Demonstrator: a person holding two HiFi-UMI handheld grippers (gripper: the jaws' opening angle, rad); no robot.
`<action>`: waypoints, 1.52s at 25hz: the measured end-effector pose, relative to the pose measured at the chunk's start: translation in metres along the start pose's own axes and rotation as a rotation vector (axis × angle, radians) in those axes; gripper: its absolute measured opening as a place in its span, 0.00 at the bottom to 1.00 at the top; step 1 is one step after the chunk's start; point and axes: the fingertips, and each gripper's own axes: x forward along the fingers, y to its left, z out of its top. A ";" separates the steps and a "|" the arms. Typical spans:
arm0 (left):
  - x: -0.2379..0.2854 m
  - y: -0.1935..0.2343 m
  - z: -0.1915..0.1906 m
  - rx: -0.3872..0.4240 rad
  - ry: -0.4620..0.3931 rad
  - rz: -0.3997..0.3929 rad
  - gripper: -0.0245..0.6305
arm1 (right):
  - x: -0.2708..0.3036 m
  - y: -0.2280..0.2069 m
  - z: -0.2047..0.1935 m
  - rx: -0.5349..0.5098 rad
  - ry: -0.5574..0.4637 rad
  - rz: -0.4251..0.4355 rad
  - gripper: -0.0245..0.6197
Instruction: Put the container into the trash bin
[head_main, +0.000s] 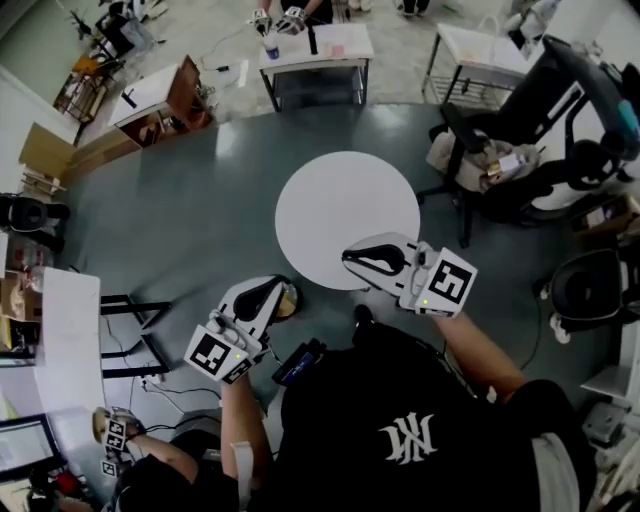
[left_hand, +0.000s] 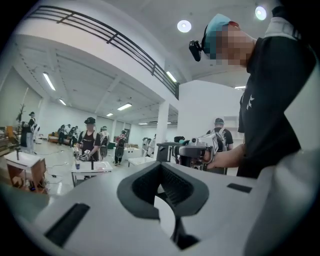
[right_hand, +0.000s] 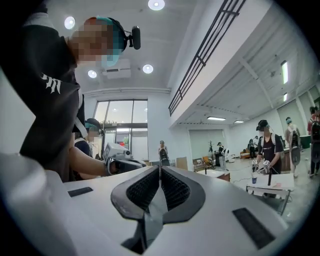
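**A:** Now, the state of both tools?

**B:** Left tool (left_hand: 161, 167): jaws together, nothing between the ribbed pads. Right tool (right_hand: 160, 169): also closed and empty. Both are held level with tips turned toward each other, and each shows in the other's view.

**A:** Where is the container?

**B:** Not located. The round white tabletop (head_main: 347, 215), just ahead of both tools, carries nothing. The only candidate is a dark-rimmed round vessel (head_main: 288, 300) with a tan inside, right under the left tool's tips and just off the tabletop's near edge. Judgement: this may be the trash bin, perhaps with the container already in it. Too much is covered to tell.

**A:** Which hand is nearer?

**B:** The left. The right tool hangs over the tabletop's near edge, apart from the vessel. The container's long axis cannot be read.

**A:** And the surface and room?

**B:** Matte grey floor (head_main: 180, 230) in an open hall. Beyond the tools stand white tables with other people working, and a black office chair (head_main: 520, 105) stands out past the right tool.
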 end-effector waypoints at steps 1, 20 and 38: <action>0.000 -0.007 -0.003 -0.009 -0.005 -0.028 0.04 | -0.006 0.008 -0.002 0.004 -0.001 -0.022 0.10; -0.104 -0.138 -0.072 -0.079 0.074 -0.274 0.04 | -0.026 0.192 -0.029 0.086 0.017 -0.168 0.10; -0.095 -0.202 -0.069 -0.078 0.088 -0.205 0.04 | -0.067 0.240 -0.031 0.095 0.050 -0.052 0.10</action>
